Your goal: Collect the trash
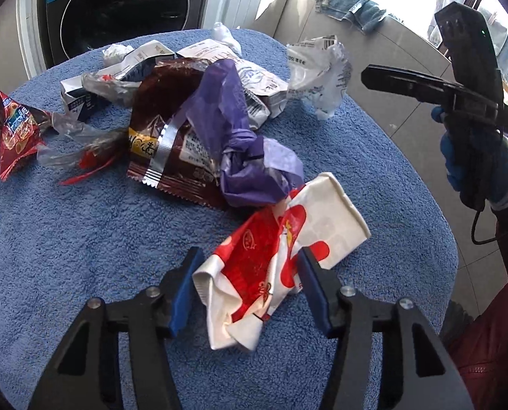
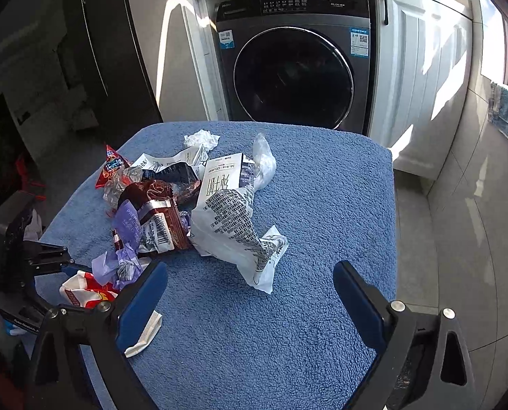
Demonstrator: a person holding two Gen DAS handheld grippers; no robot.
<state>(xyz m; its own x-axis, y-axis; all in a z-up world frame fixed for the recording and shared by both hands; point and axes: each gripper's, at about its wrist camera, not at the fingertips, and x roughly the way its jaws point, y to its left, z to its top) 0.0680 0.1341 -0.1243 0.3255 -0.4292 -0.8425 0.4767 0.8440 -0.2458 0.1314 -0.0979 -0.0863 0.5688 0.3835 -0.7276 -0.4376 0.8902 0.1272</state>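
step: left hand-held gripper (image 1: 248, 294) lining up on the crushed red-and-white paper cup (image 1: 274, 263), first pick by the look of it
left state: jaws partly open, astride the cup, pads near its sides but not clamped
right hand-held gripper (image 2: 250, 294): wide open, empty, hovering over the blue towel-covered tabletop (image 2: 322, 205)
trash: pile just ahead of left fingers, purple plastic bag (image 1: 240, 143), brown snack wrapper (image 1: 172, 126), white milk-powder pouch (image 2: 230, 218)
next: close on cup, lift; no bin in view
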